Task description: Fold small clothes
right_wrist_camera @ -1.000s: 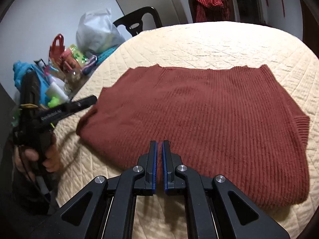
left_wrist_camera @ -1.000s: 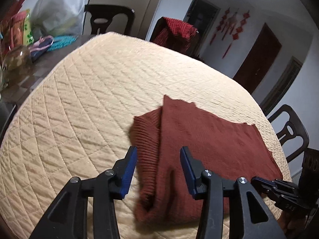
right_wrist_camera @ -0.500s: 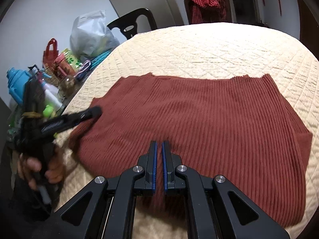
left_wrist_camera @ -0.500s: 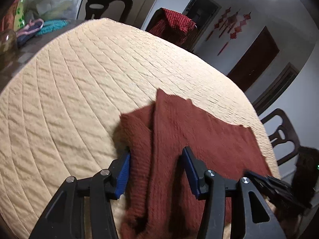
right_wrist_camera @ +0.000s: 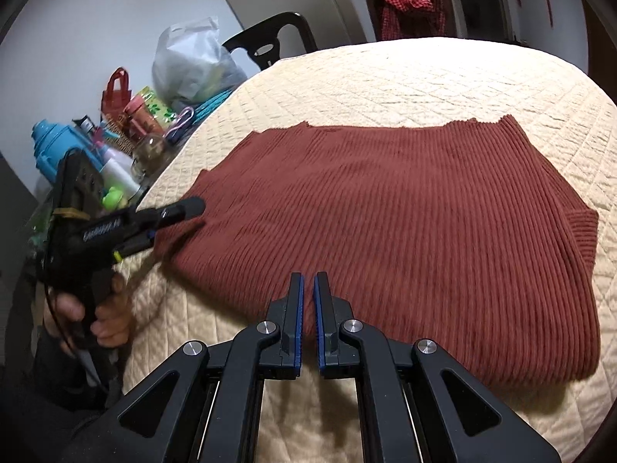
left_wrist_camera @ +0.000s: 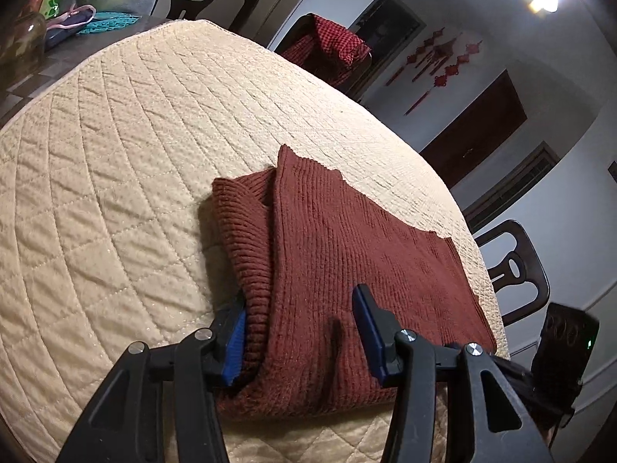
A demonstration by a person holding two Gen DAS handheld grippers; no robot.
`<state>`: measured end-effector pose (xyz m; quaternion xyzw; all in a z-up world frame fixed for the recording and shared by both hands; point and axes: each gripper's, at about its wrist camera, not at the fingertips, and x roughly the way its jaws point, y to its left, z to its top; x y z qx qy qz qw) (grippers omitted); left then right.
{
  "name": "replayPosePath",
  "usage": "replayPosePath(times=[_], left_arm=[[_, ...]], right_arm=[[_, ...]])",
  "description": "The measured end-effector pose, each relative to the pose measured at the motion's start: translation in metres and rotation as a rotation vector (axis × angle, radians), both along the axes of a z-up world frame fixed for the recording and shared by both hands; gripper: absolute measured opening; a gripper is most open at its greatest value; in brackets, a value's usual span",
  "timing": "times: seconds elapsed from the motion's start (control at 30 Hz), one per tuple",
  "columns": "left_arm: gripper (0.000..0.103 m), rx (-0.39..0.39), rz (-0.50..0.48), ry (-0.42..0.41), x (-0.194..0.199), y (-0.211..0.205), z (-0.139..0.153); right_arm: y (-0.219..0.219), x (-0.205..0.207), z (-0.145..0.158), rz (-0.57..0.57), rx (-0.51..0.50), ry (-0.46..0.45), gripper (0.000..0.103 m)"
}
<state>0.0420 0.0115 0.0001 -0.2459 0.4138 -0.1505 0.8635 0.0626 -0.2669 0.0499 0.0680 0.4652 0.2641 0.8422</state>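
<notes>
2 grippers work on 1 red sweater (left_wrist_camera: 347, 254). Left gripper (left_wrist_camera: 300, 332) is closing around its folded edge. Right gripper (right_wrist_camera: 307, 301) is pressed together, empty.

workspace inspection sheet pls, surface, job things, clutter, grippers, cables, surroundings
surface: cream quilted cover over the table.
job's things: rust knit sweater lying flat, one sleeve folded in at the left gripper's side.
clutter: plastic bag, blue bottle, glass jar and small items crowd the far table end.
grippers: left gripper straddles the sweater's edge, jaws closing, one pad under the folded sleeve; right gripper shut, empty, over the near hem.
cables: thin cord by the hand holding the left gripper.
surroundings: dark chairs, one draped with red checked cloth; red wall ornaments.
</notes>
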Motion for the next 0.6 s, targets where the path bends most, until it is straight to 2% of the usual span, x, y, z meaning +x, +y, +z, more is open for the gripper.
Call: replayPosePath(times=[0.07, 0.1, 0.33, 0.47, 0.6], left_arm=[[0.024, 0.014, 0.0, 0.005, 0.006, -0.003, 0.001], [0.02, 0.012, 0.0, 0.009, 0.008, -0.002, 0.002], [0.017, -0.018, -0.063, -0.118, 0.006, -0.027, 0.054], [0.017, -0.021, -0.157, -0.186, 0.01, -0.069, 0.085], [0.017, -0.029, -0.276, -0.204, 0.015, -0.12, 0.093]], right_arm=[[-0.002, 0.0, -0.001, 0.003, 0.007, 0.006, 0.004], [-0.005, 0.0, -0.001, 0.002, 0.017, 0.008, 0.004], [-0.039, -0.005, 0.011, -0.067, 0.041, -0.033, 0.005], [-0.063, -0.009, 0.015, -0.124, 0.057, -0.049, 0.005], [-0.089, -0.015, 0.017, -0.184, 0.068, -0.057, 0.005]])
